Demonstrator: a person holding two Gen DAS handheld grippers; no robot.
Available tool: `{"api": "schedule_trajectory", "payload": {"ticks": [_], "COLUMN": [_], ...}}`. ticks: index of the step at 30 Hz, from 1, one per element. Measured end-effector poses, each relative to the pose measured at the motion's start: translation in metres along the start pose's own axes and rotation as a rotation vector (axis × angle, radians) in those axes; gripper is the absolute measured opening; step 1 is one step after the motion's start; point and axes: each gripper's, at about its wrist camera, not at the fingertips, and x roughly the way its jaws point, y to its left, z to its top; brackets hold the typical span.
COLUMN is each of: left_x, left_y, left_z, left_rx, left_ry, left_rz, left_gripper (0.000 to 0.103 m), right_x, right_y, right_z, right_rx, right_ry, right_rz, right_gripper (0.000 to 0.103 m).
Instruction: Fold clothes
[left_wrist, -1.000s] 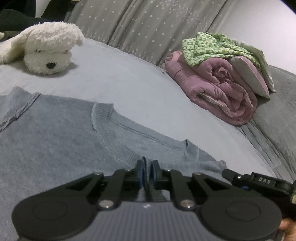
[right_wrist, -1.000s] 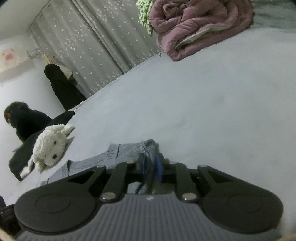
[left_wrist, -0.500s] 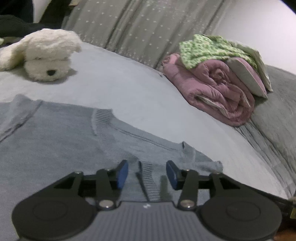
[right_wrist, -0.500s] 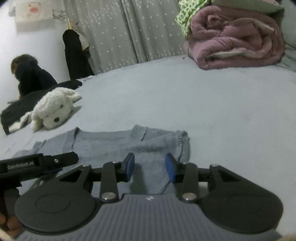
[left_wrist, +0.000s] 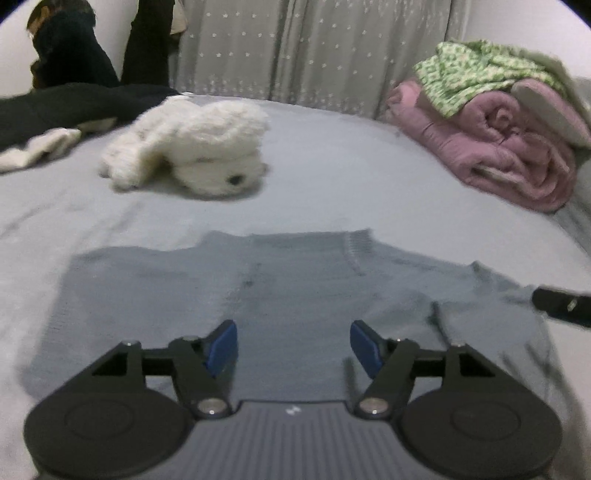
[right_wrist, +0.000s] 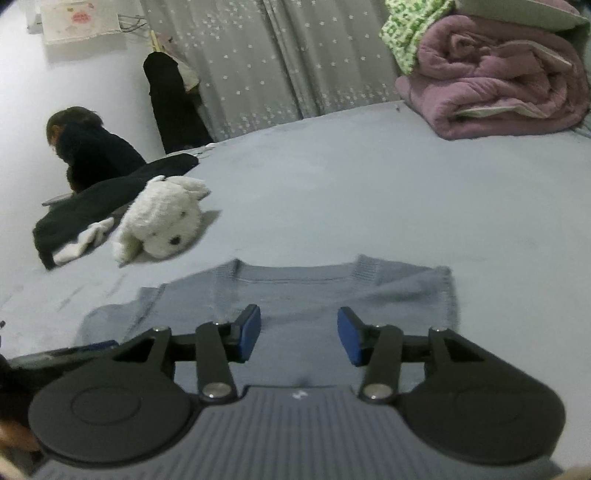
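A gray sweater (left_wrist: 295, 291) lies flat on the pale bed (left_wrist: 332, 166), its neck at the far side. In the left view it fills the middle and the 6 o'clock part of the picture. In the right view it sits just past the tongs, from 9 o'clock to 3 o'clock.

The left tongs (left_wrist: 293, 343) are wide open. The blue pads (left_wrist: 221, 345) hold nothing. They hang over the sweater, and I cannot tell if they touch it. A bit of the other tool pokes in at 3 o'clock in this view.

The right tongs (right_wrist: 298, 334) are wide open too. They have nothing between the pads. They hang over the near part of the sweater.

A white toy dog (right_wrist: 162, 219) lies on the bed at 10 o'clock from the sweater, well apart from it. Next to the dog is a dark cloth (right_wrist: 110, 195). A person in dark clothes (right_wrist: 92, 151) sits past it, by the wall.

At 2 o'clock a rolled pink blanket (left_wrist: 509, 147) sits on the bed. A green and white cloth (left_wrist: 469, 70) lies on top of it. A gray curtain with little stars (right_wrist: 266, 62) hangs at 12 o'clock.
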Motion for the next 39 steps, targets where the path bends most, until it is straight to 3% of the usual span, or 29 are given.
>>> {"api": "schedule_trajectory", "payload": {"ticks": [5, 10, 17, 20, 22, 25, 27, 28, 34, 39], "left_x": [-0.005, -0.006, 0.002, 0.009, 0.013, 0.019, 0.021, 0.02, 0.005, -0.01], "left_y": [0.027, 0.054, 0.108, 0.118, 0.119, 0.12, 0.119, 0.119, 0.101, 0.076], "left_z": [0.003, 0.006, 0.009, 0.007, 0.006, 0.007, 0.008, 0.009, 0.022, 0.036], "left_rx": [-0.001, 0.026, 0.005, 0.014, 0.004, -0.027, -0.036, -0.047, -0.045, -0.003], "left_ry": [0.047, 0.047, 0.032, 0.024, -0.002, -0.038, -0.059, -0.066, -0.104, -0.124], "left_rz": [0.057, 0.11, 0.201, 0.186, 0.169, 0.153, 0.156, 0.15, 0.117, 0.082], "left_gripper": [0.074, 0.078, 0.076, 0.074, 0.069, 0.048, 0.015, 0.006, 0.005, 0.005], "right_x": [0.006, 0.027, 0.052, 0.054, 0.054, 0.054, 0.053, 0.052, 0.049, 0.047], "right_y": [0.028, 0.05, 0.062, 0.066, 0.07, 0.074, 0.069, 0.066, 0.047, 0.047], "right_z": [-0.002, -0.014, -0.04, -0.05, -0.052, -0.055, -0.055, -0.055, -0.05, -0.049], "right_rx": [0.023, 0.037, 0.024, -0.04, -0.085, -0.143, -0.125, -0.105, 0.01, 0.023], "right_ry": [0.035, 0.074, 0.052, 0.018, 0.017, 0.014, 0.01, 0.008, -0.004, -0.007], "right_rz": [0.01, -0.046, -0.104, -0.135, -0.137, -0.137, -0.116, -0.102, -0.021, -0.01], "right_gripper": [0.053, 0.053, 0.057, 0.058, 0.063, 0.065, 0.065, 0.065, 0.065, 0.065]}}
